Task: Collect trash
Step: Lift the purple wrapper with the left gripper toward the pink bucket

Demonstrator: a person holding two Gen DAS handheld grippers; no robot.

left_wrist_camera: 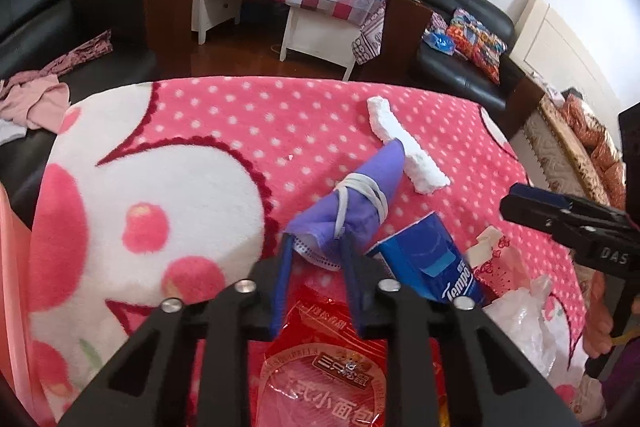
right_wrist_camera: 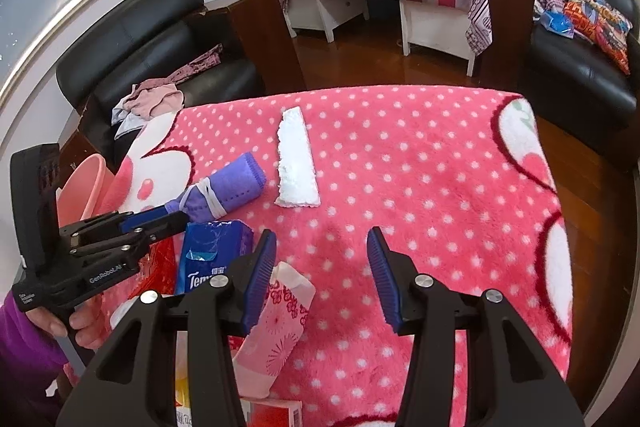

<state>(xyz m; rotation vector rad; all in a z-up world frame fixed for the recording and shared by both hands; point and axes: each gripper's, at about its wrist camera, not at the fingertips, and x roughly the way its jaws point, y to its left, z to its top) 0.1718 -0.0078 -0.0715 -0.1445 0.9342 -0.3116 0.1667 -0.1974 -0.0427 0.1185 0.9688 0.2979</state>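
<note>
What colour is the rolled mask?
Purple, the rolled mask tied with white loops; clearest in the right wrist view.

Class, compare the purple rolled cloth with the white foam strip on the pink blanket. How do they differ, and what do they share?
The purple cloth is soft fabric rolled into a bundle; the foam strip is a flat, stiff-looking piece with rough edges. The cloth is tied round with a white elastic band; the strip has nothing round it. The cloth's near end sits between the left gripper's fingers; the strip is untouched. Both lie on the pink blanket, side by side.
</note>
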